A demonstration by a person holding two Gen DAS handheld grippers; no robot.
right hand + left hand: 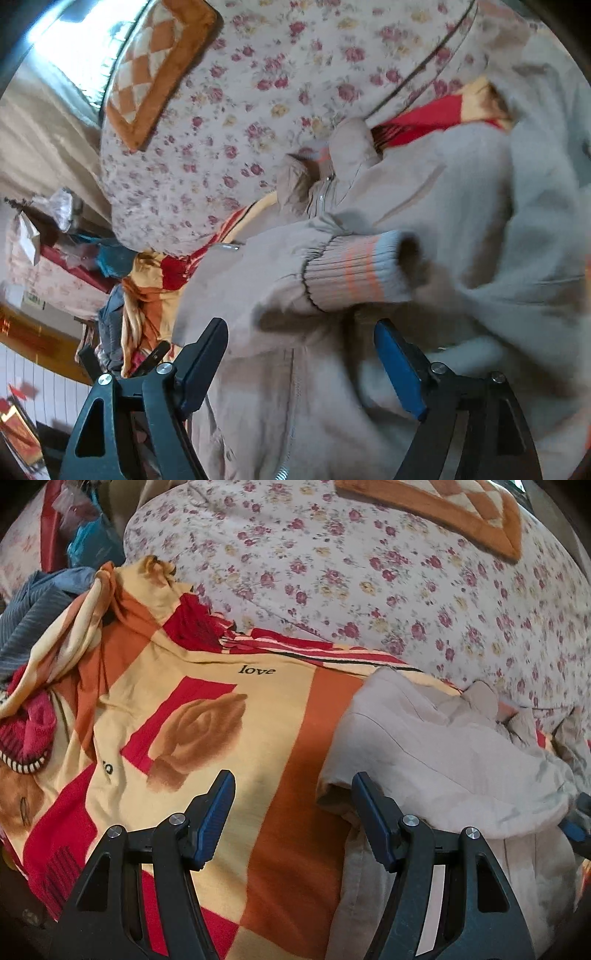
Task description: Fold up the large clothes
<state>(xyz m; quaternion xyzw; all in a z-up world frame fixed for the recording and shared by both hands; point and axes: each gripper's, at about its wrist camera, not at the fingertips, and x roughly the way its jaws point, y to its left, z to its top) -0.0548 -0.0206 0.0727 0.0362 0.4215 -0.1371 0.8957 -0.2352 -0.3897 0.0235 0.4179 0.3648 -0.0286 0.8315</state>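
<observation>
Beige jacket [443, 760] lies on the bed's patterned blanket [207, 716], toward its near right edge. The left gripper [291, 812] hovers open and empty beside the hem.

From the right wrist, the right gripper [301, 363] gapes, holding nothing; the ribbed cuff [354, 271] could slide off and undo the fold. Floral quilt [258, 92] behind, in a cluttered bedroom.

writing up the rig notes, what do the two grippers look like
Both match: the left gripper and right gripper have black angular linkage arms with triangular cut-outs, silver pivot bolts and blue ribbed pads on the jaws. No cables, markings or sleeves show.
</observation>
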